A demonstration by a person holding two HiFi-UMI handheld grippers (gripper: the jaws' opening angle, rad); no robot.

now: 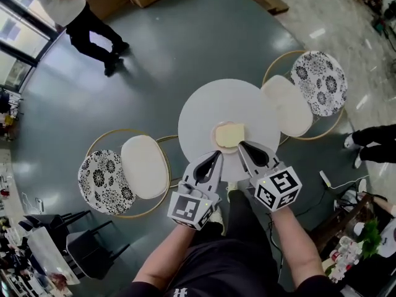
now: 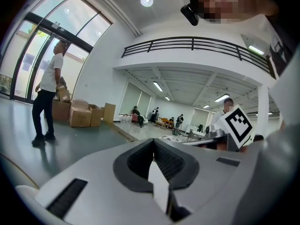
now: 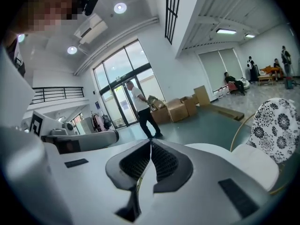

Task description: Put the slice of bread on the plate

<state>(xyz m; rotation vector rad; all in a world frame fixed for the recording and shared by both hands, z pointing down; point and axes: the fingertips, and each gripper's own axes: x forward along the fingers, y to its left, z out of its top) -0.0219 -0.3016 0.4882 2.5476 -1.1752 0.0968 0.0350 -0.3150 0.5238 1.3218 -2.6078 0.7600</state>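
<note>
Slice of bread [image 1: 230, 135] flat on the plate [image 1: 215, 137], close to the near edge of the round white bench [image 1: 210, 104].

Pale yellow, squarish, soft-cornered, slightly wider than deep; long side roughly along that edge. Left tongs [image 1: 218, 155] and right tongs [image 1: 241, 145] both pressed together, pinching nothing, tips seen just beside the plate's near rim.

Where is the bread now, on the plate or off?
On. The bread lies flat on the plate, whose rim shows around it, on the white table.
</note>
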